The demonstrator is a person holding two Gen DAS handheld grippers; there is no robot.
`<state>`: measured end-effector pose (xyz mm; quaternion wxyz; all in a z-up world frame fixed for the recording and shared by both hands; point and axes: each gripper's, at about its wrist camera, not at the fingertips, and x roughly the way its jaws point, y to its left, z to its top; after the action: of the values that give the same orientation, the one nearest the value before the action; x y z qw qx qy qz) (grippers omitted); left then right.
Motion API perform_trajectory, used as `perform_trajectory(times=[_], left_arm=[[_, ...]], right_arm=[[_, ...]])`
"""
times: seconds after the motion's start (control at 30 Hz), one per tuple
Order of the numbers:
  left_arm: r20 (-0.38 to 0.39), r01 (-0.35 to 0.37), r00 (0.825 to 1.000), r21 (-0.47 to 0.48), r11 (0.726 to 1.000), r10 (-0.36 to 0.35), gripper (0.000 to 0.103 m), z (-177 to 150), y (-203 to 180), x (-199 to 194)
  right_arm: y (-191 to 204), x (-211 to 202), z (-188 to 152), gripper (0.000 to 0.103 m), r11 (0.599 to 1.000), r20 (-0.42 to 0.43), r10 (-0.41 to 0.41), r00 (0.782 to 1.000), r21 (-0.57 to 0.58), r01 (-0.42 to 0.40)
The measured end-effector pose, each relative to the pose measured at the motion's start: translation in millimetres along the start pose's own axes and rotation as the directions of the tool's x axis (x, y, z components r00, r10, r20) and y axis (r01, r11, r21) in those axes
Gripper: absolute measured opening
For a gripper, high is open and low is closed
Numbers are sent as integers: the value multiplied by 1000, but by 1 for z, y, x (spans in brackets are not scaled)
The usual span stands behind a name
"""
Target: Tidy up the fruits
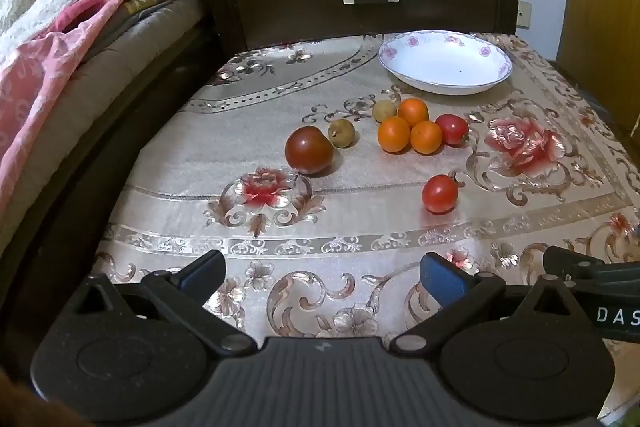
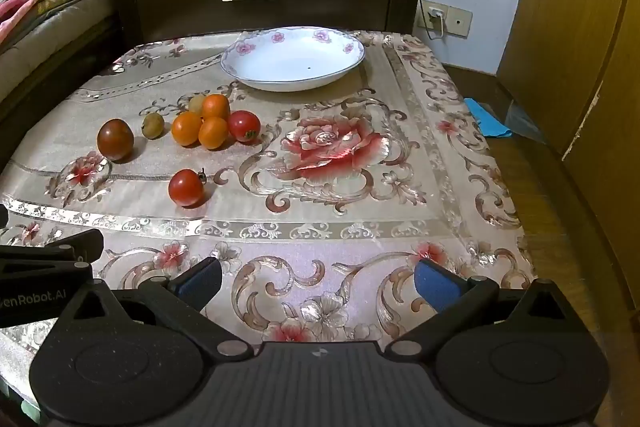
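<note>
Left gripper (image 1: pixel 322 277) spread wide, empty, right gripper (image 2: pixel 318 279) likewise, white floral-rimmed ceramic bowl (image 1: pixel 404 65) upper right, empty, three orange round fruits (image 1: pixel 412 127) clustered mid-frame on floral-clothed tabletop (image 1: pixel 320 227).

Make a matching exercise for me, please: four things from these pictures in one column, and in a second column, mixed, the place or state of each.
Things:
1. bowl
2. dark tomato
3. three orange fruits
4. left tool

Places or states:
a. packed together, touching
b. empty, at the far side of the cloth
c. open, holding nothing
d. leftmost fruit, beside a small tan fruit

Pairs: 1-b, 2-d, 3-a, 4-c
</note>
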<state>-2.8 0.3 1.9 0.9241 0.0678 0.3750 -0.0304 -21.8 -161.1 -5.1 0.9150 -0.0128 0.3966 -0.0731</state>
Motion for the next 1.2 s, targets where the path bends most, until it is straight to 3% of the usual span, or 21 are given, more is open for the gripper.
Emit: perform_trajectory(times=[1.2], left_arm=[[-25,9,1000,-11,1000,-9,103,-3,-2,7]], right_arm=[[1,3,-2,96,1000,-13,9,1000,7,-9]])
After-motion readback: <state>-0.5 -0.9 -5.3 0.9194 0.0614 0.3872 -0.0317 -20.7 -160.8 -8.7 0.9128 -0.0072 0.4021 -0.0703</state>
